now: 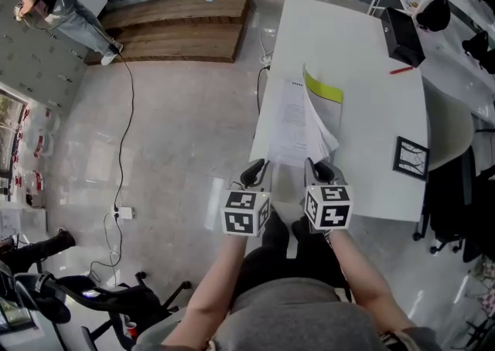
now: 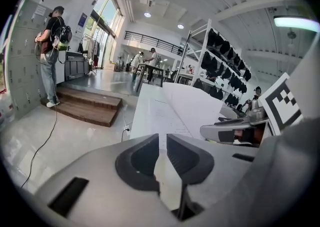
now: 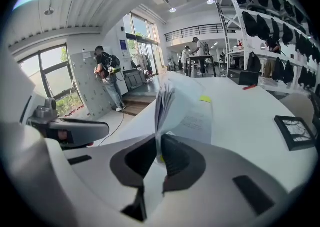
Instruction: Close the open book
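The left gripper (image 1: 257,168) sits at the book's seven o'clock corner, its jaws a thin gap apart with nothing between them. The open book (image 1: 288,121) lies on the near left part of the white table (image 1: 371,117), its left pages flat. At the book's five o'clock, the right gripper (image 1: 315,165) pinches a sheaf of right-hand pages (image 1: 321,129), lifted and arched above a yellow-green cover (image 1: 325,88).
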Demonstrator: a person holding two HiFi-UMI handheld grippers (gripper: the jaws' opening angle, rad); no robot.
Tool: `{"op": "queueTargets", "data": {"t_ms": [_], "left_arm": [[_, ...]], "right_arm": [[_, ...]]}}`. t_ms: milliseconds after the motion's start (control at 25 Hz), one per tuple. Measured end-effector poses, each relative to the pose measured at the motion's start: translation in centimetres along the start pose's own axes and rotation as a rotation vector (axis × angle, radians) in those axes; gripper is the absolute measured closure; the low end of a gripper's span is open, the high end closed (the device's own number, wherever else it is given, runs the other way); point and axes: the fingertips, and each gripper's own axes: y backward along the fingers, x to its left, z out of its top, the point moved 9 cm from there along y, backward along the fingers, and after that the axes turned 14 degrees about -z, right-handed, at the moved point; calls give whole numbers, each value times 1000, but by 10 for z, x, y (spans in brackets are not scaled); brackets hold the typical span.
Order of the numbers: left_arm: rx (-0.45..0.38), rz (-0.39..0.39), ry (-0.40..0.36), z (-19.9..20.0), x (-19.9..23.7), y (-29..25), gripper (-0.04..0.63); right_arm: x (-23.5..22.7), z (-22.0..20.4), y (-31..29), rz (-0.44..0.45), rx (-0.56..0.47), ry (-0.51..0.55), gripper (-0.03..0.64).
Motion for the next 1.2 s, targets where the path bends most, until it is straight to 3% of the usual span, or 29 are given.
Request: {"op": "queueTargets", "data": {"t_ms": [520,1200], "left_arm": [[-4,10,24,-3,8,3,545],[-14,29,57,-6,12,6,545]], "right_arm": [[13,1,-11,0,65,115,564],[33,-3,-25,21,108,256,494]]}}
